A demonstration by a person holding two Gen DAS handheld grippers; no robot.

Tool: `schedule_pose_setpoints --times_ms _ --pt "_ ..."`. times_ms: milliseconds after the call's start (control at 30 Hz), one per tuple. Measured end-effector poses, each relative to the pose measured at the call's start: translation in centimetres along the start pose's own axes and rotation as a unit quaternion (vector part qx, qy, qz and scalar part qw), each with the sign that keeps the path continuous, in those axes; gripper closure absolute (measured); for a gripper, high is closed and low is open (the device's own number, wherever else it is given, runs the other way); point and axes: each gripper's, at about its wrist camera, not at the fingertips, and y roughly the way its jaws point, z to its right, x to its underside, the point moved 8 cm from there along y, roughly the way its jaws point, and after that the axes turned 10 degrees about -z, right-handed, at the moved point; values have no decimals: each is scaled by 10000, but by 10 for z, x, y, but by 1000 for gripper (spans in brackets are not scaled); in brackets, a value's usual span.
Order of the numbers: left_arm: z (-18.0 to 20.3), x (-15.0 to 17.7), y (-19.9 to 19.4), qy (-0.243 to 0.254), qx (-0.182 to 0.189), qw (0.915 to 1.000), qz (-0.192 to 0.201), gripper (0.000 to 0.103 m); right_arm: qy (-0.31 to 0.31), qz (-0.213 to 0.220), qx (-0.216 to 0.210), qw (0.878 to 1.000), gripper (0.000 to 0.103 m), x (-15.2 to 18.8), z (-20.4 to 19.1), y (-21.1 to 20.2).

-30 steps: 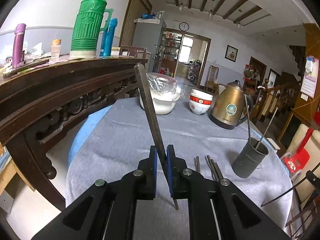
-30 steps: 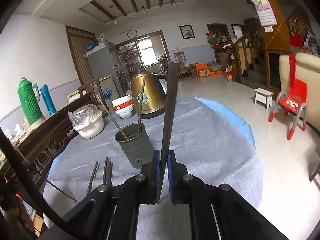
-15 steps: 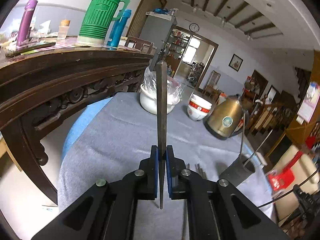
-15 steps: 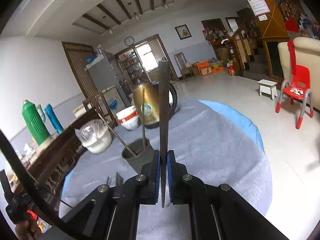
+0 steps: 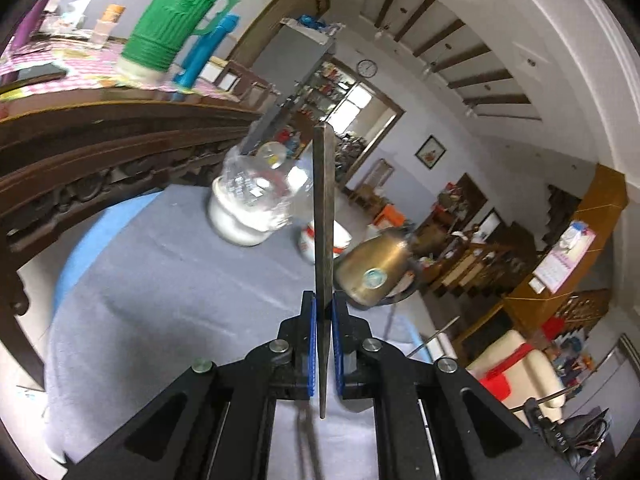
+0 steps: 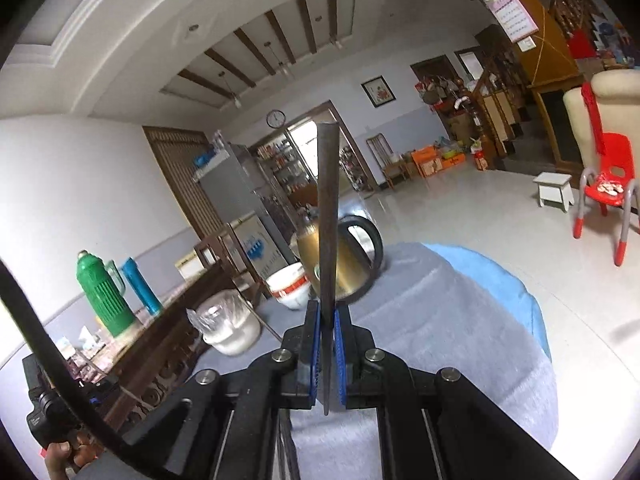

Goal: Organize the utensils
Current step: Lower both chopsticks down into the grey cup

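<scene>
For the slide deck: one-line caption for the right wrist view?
Right gripper shut on an upright flat metal utensil, above the grey-clothed table.

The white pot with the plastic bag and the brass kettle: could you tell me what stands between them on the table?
A white bowl with a red band stands between the bagged pot and the kettle, clearest in the right wrist view.

Left hand-held gripper (image 5: 324,354) clamped, pointing slightly downward; right hand-held gripper (image 6: 327,354) likewise; fingers (image 6: 66,454) seemingly on handle.
</scene>
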Motion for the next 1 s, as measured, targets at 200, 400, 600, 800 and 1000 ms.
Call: schedule_pose_setpoints --times_ms 200,400,600,800,1000 --pt "41 -19 18 160 305 9993 111 96 -70 220 -179 9996 96 -24 -15 2" --pt "77 -32 49 321 488 9983 70 96 -142 350 -271 9989 96 -45 -26 19" --pt "100 -26 83 619 452 9970 -109 96 -221 209 -297 9991 96 -48 -30 49" --pt "110 -15 116 824 354 9954 -343 95 -289 6 -232 9993 96 -43 -23 76" --pt "112 -4 137 910 282 9942 -504 96 -243 -156 -177 9994 96 -38 -12 95"
